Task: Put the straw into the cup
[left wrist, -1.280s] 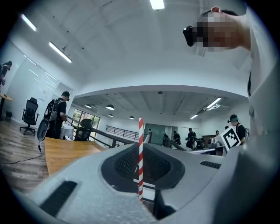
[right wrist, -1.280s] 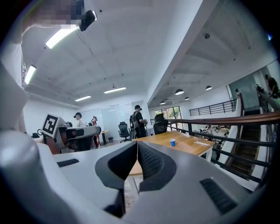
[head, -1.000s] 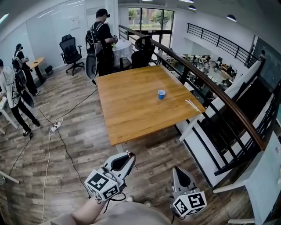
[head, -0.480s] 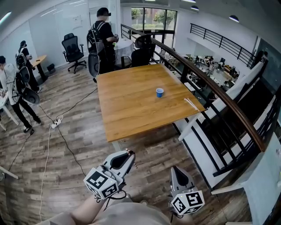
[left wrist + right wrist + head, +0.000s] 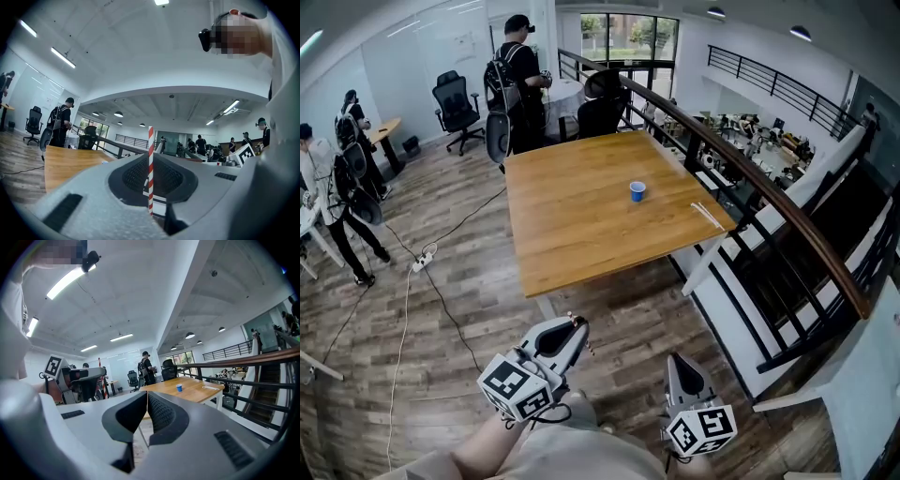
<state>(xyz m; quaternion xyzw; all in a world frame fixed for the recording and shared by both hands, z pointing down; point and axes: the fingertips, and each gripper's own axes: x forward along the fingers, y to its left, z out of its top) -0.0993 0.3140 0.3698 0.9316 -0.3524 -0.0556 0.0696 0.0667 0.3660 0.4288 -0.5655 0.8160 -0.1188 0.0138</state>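
Red-and-white stripes run up the thin, stiff straw (image 5: 150,154), which stands upright, clamped between the dark ridged pads of the left gripper (image 5: 573,325). Its jaws are drawn in tight on it. Held on end like this, the straw looks ready to go straight down into an open mouth without being turned. The cup (image 5: 637,190) is small, blue and round with its top open. It stands well ahead of both grippers and a little to the right of the left one, out on the smooth, warm-toned wooden table (image 5: 572,216), so there is ground to cover first. The right gripper (image 5: 146,399), just to the right of the left one, has its grey moulded jaws pressed together on nothing, and I judge it is free to steady the light cup if needed.
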